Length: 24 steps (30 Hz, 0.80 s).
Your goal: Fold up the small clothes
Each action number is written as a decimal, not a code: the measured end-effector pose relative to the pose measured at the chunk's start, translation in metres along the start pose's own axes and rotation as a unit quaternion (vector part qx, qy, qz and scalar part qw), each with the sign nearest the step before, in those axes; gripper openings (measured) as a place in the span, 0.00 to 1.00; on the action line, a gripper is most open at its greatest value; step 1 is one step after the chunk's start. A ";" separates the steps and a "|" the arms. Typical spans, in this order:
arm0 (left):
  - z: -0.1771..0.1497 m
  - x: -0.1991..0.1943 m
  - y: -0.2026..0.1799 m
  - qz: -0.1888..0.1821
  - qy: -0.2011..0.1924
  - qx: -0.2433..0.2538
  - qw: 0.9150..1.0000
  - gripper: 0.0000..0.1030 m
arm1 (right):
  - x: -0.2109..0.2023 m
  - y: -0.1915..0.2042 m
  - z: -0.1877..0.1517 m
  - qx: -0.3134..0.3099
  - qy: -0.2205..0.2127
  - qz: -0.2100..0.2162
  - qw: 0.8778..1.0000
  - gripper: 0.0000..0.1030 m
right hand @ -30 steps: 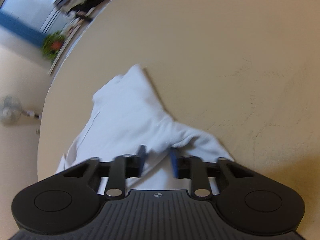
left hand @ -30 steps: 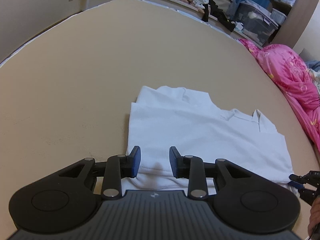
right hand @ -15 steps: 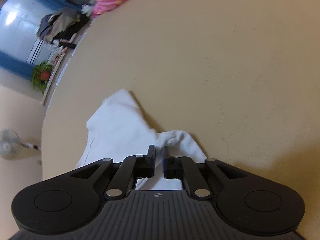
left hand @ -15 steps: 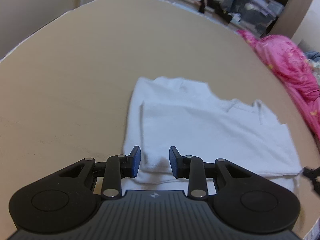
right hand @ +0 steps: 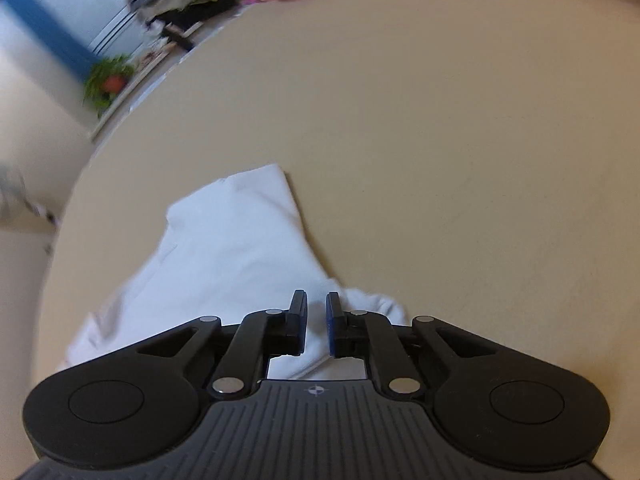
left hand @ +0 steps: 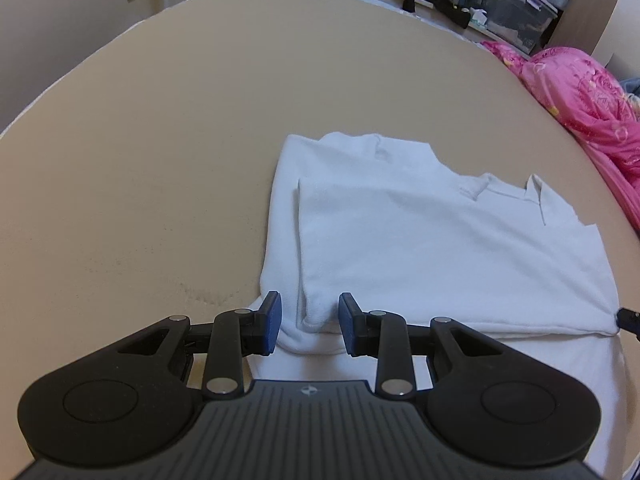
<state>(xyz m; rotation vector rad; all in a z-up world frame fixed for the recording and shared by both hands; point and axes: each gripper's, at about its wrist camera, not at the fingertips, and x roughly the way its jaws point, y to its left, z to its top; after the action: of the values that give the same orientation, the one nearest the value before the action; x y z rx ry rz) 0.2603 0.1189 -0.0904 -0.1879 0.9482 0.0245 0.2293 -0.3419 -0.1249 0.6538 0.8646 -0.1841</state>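
A white collared shirt [left hand: 440, 248] lies partly folded on the beige bed [left hand: 160, 140]. My left gripper [left hand: 309, 325] is open, its jaws on either side of the shirt's near left folded corner. My right gripper [right hand: 316, 323] is shut on the shirt [right hand: 232, 248] at its near right corner, with cloth between the pads. Its tip [left hand: 628, 316] shows at the right edge of the left wrist view, at the shirt's corner.
A pink quilt [left hand: 580, 92] lies bunched at the bed's right side. Beyond the far edge stand storage bins [left hand: 508, 4], piled clothes and a potted plant [right hand: 108, 80]. Bare beige sheet [right hand: 460, 140] spreads around the shirt.
The right gripper closed on the shirt's corner and pulled it. The left gripper shifted left, staying open around the folded corner.
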 end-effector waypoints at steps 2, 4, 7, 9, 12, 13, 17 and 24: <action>-0.009 -0.003 -0.006 0.015 0.007 0.021 1.000 0.34 | -0.008 -0.002 -0.001 -0.001 0.003 -0.032 0.999 0.17; -0.016 -0.016 -0.016 0.043 0.006 0.052 0.998 0.34 | -0.033 -0.002 -0.001 -0.004 -0.004 -0.041 0.999 0.22; -0.025 -0.058 -0.023 0.049 -0.027 0.078 0.995 0.36 | -0.082 0.005 -0.002 -0.058 -0.037 -0.031 0.997 0.29; -0.035 -0.090 -0.024 0.048 -0.047 0.074 0.995 0.39 | -0.118 0.004 -0.011 -0.091 -0.068 -0.021 0.993 0.38; -0.056 -0.128 -0.027 0.055 -0.067 0.080 0.993 0.40 | -0.160 -0.004 -0.029 -0.134 -0.101 -0.009 0.986 0.49; -0.064 -0.139 -0.028 0.059 -0.073 0.081 0.992 0.40 | -0.171 -0.011 -0.039 -0.144 -0.105 -0.009 0.984 0.50; -0.095 -0.171 -0.025 0.061 -0.085 0.079 0.991 0.44 | -0.182 -0.041 -0.074 -0.154 -0.079 -0.013 0.985 0.50; -0.161 -0.183 0.010 0.027 -0.025 0.024 0.999 0.44 | -0.214 -0.079 -0.113 -0.177 -0.051 -0.029 0.982 0.50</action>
<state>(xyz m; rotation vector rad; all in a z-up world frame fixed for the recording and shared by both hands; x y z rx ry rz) 0.0230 0.1121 -0.0351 -0.1171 0.9028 0.0571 -0.0137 -0.3595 -0.0525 0.2839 0.7924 -0.1100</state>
